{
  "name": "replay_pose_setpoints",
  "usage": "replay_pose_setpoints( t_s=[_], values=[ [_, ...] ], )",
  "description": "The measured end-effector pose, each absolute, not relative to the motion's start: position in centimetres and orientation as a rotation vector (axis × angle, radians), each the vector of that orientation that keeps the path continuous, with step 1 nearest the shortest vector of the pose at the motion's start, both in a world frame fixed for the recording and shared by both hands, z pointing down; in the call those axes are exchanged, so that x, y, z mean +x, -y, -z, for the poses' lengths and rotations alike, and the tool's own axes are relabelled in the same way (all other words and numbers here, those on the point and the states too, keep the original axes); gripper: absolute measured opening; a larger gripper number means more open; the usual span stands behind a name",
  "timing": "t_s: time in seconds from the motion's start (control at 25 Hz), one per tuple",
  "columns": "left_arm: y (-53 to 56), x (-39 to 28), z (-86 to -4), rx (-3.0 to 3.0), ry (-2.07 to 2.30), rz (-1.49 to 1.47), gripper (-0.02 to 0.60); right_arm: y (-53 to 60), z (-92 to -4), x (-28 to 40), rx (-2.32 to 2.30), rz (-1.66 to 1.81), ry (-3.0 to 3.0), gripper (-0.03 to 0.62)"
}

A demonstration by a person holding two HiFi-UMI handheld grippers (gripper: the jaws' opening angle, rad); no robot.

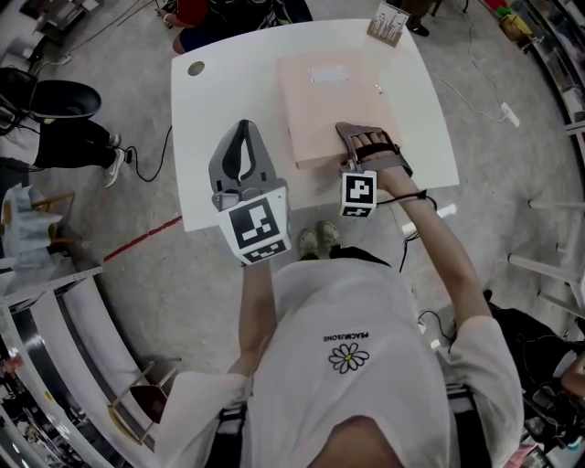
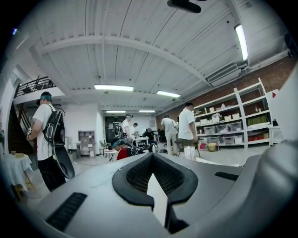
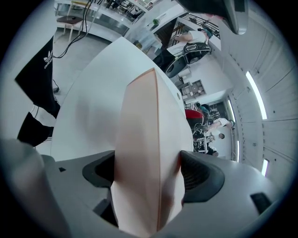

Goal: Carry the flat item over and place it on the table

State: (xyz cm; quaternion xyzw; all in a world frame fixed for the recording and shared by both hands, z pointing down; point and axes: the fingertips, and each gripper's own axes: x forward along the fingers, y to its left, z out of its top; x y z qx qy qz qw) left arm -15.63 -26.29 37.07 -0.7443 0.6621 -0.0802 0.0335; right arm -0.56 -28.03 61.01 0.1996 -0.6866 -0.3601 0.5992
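A flat pale-pink box (image 1: pixel 334 105) lies on the white table (image 1: pixel 228 82), its near edge by the table's front. My right gripper (image 1: pixel 366 142) straddles that near edge, tilted downward. In the right gripper view the box (image 3: pixel 144 139) stands edge-on between the jaws of the right gripper (image 3: pixel 146 172), which are spread wide and open, with a dark hollow beside the left pad (image 3: pixel 100 169). My left gripper (image 1: pixel 242 128) hovers over the table's front left part, shut and holding nothing. It points level into the room in the left gripper view (image 2: pixel 153 160).
A small holder with cards (image 1: pixel 388 26) stands at the table's far right corner, and a round cable hole (image 1: pixel 196 68) is at the far left. A seated person's leg (image 1: pixel 69 137) is left of the table. People and shelves (image 2: pixel 233 125) fill the room beyond.
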Motion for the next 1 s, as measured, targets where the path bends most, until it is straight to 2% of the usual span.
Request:
replay_pose_setpoints(
  t_s=[1.0],
  values=[
    [26.6, -14.8, -37.4, -2.300, -2.020, 0.265, 0.015, 27.2, -63.0, -0.7, 0.352, 0.747, 1.635, 0.360]
  ],
)
